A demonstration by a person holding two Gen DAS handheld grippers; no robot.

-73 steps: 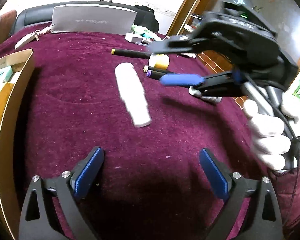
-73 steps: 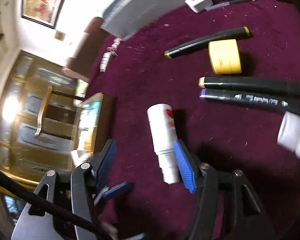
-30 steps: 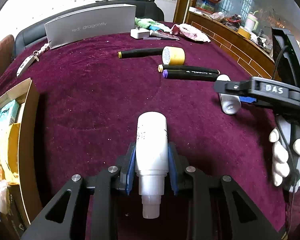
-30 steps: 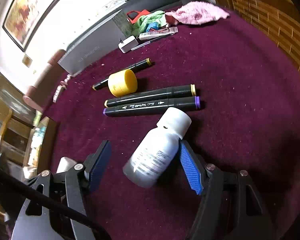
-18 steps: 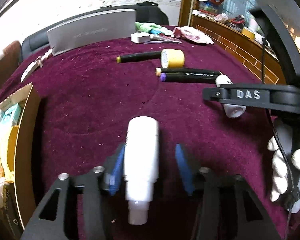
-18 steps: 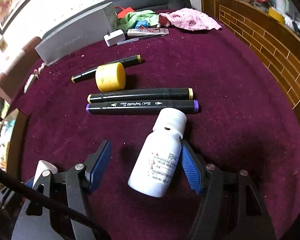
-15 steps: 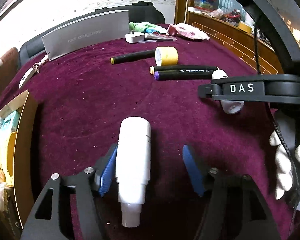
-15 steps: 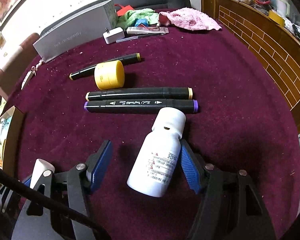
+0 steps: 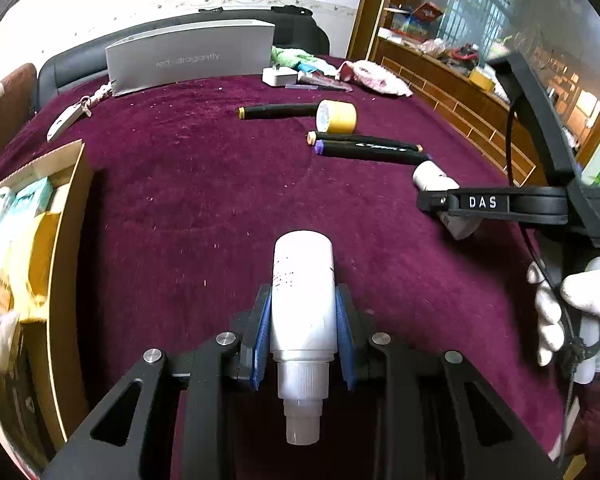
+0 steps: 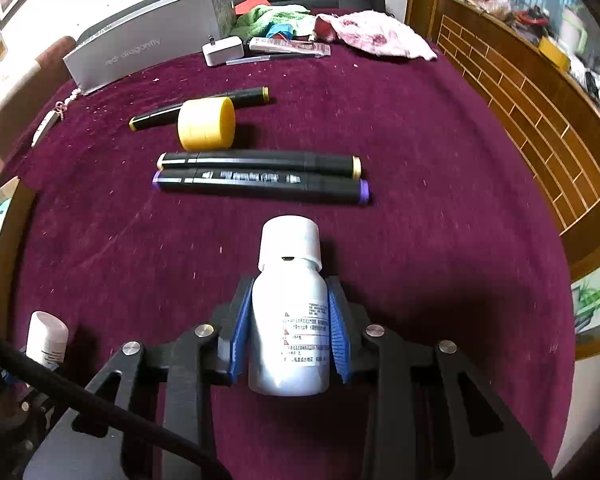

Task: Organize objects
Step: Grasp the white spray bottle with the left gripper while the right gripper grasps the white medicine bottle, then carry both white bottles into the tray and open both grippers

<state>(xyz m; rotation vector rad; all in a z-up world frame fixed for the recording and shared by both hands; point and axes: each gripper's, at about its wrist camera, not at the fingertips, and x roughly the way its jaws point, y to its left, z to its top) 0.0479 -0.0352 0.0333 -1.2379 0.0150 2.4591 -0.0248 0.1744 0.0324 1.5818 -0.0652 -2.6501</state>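
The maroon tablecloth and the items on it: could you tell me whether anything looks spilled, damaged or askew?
Nothing spilled or damaged. Small pale crumbs dot the maroon tablecloth, and the yellow cylindrical cap lies on its side against a black marker.

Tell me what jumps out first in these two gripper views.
Each gripper is clamped on a white bottle: the left gripper on a slim bottle, the right gripper on a squat labelled bottle. Beyond them on the maroon cloth lie two black markers and a yellow cap.
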